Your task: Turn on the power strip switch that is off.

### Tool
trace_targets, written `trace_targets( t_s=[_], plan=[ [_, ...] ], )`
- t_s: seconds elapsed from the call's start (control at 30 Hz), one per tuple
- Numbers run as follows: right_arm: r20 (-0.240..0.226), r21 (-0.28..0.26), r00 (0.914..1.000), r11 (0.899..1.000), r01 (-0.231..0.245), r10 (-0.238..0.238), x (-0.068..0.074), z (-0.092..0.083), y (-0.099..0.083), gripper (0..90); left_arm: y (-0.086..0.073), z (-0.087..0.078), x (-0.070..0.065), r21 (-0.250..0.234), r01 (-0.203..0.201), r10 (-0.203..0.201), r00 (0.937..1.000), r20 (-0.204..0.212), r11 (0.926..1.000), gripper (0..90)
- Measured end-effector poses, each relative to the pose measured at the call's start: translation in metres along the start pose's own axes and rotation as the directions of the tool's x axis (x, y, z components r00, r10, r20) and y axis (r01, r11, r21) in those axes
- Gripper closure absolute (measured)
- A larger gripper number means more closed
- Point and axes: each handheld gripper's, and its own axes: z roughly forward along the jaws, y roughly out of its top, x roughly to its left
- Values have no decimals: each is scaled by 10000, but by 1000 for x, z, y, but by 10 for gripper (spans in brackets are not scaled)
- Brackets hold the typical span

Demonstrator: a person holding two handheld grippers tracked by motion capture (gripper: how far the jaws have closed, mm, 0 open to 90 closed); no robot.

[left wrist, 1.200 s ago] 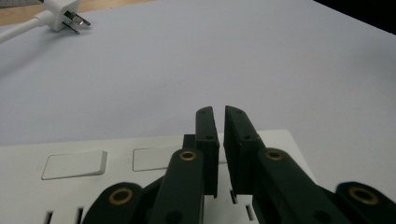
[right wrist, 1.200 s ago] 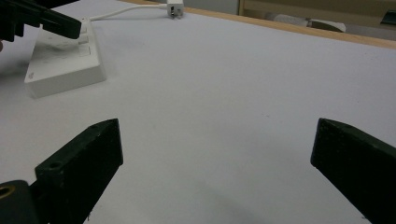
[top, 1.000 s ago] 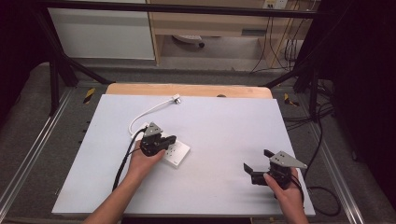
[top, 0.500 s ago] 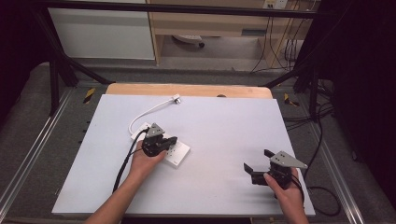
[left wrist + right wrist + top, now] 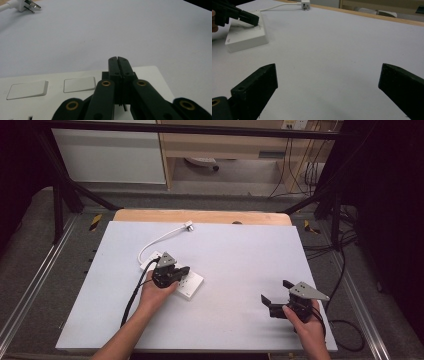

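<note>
A white power strip (image 5: 193,283) with two rocker switches (image 5: 27,89) lies left of the table's middle. Its white cable (image 5: 156,240) runs back to a plug (image 5: 188,225) that lies loose on the mat. My left gripper (image 5: 184,270) is shut, jaws pressed together with nothing between them. Its tips (image 5: 117,60) are over the strip's top face near one end; I cannot tell whether they touch it. The right gripper view shows the same: the left gripper (image 5: 254,20) low over the strip (image 5: 247,38). My right gripper (image 5: 276,291) is open at the front right, holding nothing, its jaws wide apart (image 5: 328,75).
The white mat (image 5: 235,255) covers the table, with a wooden edge (image 5: 200,216) at the back. Metal rails run along both sides. Dark cables (image 5: 345,270) hang off the right side. Shelving stands beyond the table.
</note>
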Motion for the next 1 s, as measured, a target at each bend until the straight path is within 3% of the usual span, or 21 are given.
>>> trace_targets(
  t_s=[0.3, 0.4, 0.5, 0.7, 0.73, 0.8, 0.9, 1.0],
  plan=[
    [9, -3, 10000, 10000, 47, -47, 0, 0, 0, 28, 0, 1, -1, 21, -229, 229, 9997, 7, 9997, 900],
    [-3, 11, 10000, 10000, 28, -28, 0, 0, 0, 28, 0, 0, -1, 58, -477, 478, 9988, -91, 9988, 900],
    [-10, 13, 10000, 10000, 14, -14, 0, 0, 0, 27, 0, -1, -1, 50, -350, 350, 9994, -24, 9994, 900],
    [-17, 27, 10000, 10000, 36, -36, 0, -1, 0, 27, -2, 0, 0, 162, -489, 493, 9985, -222, 9987, 900],
    [-15, 32, 10000, 10000, 43, -43, 0, -1, 0, 27, -2, -1, 2, 167, -425, 430, 9986, -304, 9990, 900],
    [-7, 29, 10000, 10000, 32, -32, 0, -1, 0, 27, -3, -1, 5, 9, 120, -120, 9999, -77, 9999, 900],
    [-22, 26, 10000, 10000, 37, -37, 0, 0, 0, 27, -5, -2, 4, -27, -397, 397, 9991, -131, 9992, 900],
    [-23, 37, 10000, 10000, 32, -32, 0, 0, 0, 27, -5, -2, 4, -83, -345, 344, 9993, -115, 9994, 900]
  ],
)
